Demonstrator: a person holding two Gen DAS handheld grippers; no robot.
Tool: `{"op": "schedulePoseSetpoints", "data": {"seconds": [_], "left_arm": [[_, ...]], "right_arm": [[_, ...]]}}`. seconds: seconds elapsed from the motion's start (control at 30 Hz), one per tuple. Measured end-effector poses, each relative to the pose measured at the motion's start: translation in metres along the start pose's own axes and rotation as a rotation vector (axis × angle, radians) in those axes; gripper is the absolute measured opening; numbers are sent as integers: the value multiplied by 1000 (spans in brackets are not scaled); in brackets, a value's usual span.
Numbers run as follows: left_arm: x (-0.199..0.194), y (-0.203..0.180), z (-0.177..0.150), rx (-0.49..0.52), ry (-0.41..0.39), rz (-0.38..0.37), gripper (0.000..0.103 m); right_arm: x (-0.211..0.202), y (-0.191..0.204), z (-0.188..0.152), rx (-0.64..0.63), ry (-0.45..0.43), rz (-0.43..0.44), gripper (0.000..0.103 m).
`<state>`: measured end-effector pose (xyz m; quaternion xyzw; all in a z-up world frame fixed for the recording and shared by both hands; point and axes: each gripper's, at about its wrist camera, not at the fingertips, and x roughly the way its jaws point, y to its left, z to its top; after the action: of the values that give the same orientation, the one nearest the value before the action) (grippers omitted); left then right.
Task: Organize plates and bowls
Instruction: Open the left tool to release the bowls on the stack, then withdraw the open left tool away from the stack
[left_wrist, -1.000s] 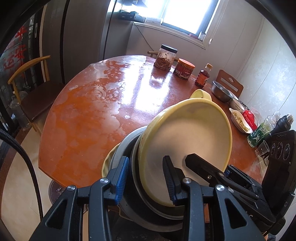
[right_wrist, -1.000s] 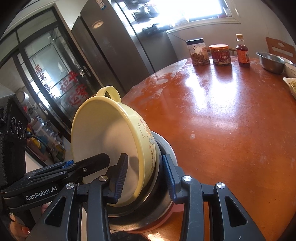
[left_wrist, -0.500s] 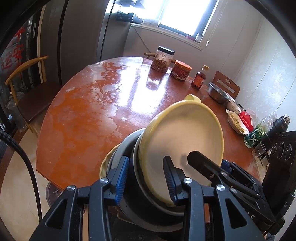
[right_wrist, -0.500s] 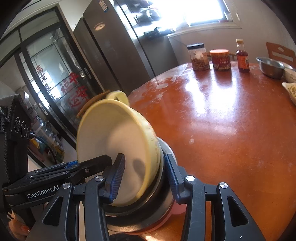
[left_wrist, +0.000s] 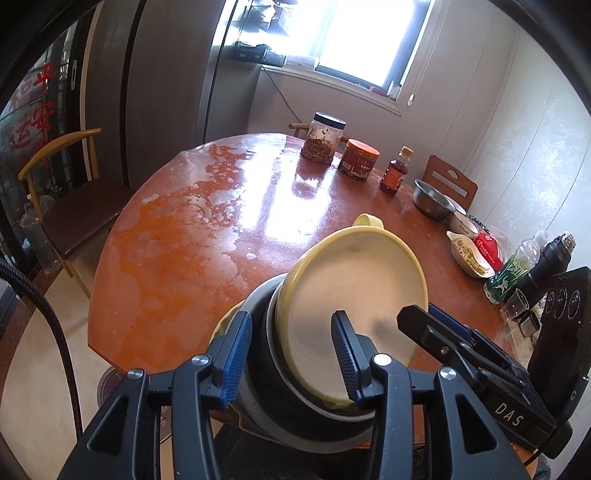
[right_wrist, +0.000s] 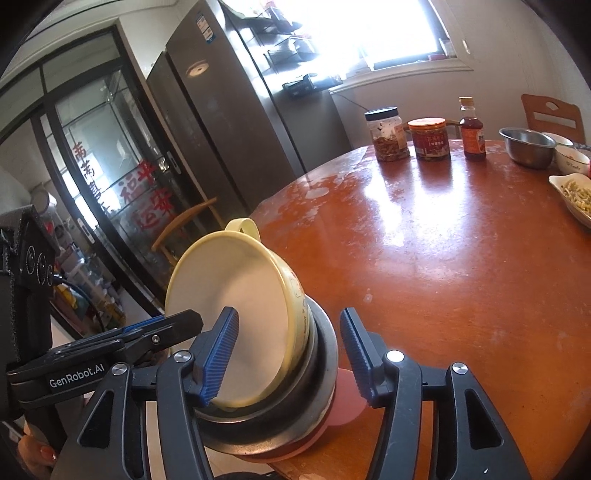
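A nested stack is held tilted over the near table edge. A yellow handled bowl (left_wrist: 354, 291) sits in a steel bowl (left_wrist: 273, 398) over a yellow dish (left_wrist: 219, 328). From the right wrist the yellow bowl (right_wrist: 236, 306) rests in the steel bowl (right_wrist: 295, 417) above a pink plate (right_wrist: 347, 398). My left gripper (left_wrist: 291, 354) is shut on the stack's left rim. My right gripper (right_wrist: 291, 354) is shut on its right rim. Each gripper shows in the other's view.
The round red-brown table (left_wrist: 207, 236) carries a jar (left_wrist: 323, 138), a red tin (left_wrist: 359, 159), a sauce bottle (left_wrist: 396, 174), a steel basin (left_wrist: 433, 199), a food dish (left_wrist: 470, 254) and bottles (left_wrist: 513, 269) along its far and right side. A wooden chair (left_wrist: 70, 206) stands at the left.
Both grippers have lifted and pulled back with the stack. The table looks smaller and farther. The yellow bowl stays tilted in the steel bowl.
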<state>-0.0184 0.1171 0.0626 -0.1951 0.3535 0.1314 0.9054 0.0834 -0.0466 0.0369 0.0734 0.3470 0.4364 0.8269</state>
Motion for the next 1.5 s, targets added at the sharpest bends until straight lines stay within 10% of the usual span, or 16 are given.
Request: {"op": "schedulePoseSetpoints", "data": {"seconds": [0.6,1.07,1.5], "left_arm": [[-34,0,-9,39,-50,77,56],[-17,69,-18,-36,-9,203,56],[29,83,-20,-45,73,120,56]], "right_arm": [[-44,-2,-3,-13,-70,-13,70],[-41,-18,-51,-34,42,-73,72],[-20,-13,-63,-39,93,-58,72]]}}
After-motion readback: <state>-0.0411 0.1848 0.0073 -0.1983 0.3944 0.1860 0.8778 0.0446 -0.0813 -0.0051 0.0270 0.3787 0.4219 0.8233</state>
